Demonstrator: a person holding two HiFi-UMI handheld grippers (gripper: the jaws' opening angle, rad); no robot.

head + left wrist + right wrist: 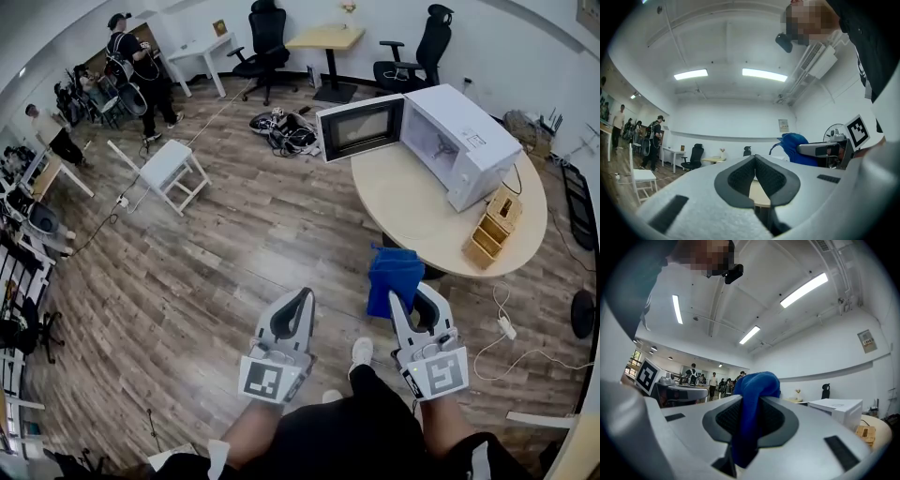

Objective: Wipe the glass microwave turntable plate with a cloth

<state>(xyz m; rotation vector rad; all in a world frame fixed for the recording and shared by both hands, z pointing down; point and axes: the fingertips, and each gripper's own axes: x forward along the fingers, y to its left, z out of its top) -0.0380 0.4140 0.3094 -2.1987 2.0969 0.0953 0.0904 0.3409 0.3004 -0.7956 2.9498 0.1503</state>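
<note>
From the head: wood-plank floor [234,244], round beige table [412,211] at right, carrying a white microwave [469,141] with its door [361,127] swung open and a wooden organizer [494,227] beside it; office chairs [267,42] along the far wall. Blue cloth [394,270], crumpled and hanging above the floor just short of the table's edge, pinched in the right gripper [411,302]; left gripper [302,298] alongside.

From the left gripper: jaws pressed together on nothing; white walls and ceiling lights [764,74] beyond.

From the right gripper: jaws clamped on the cloth, a blue fold bulging over them.
</note>
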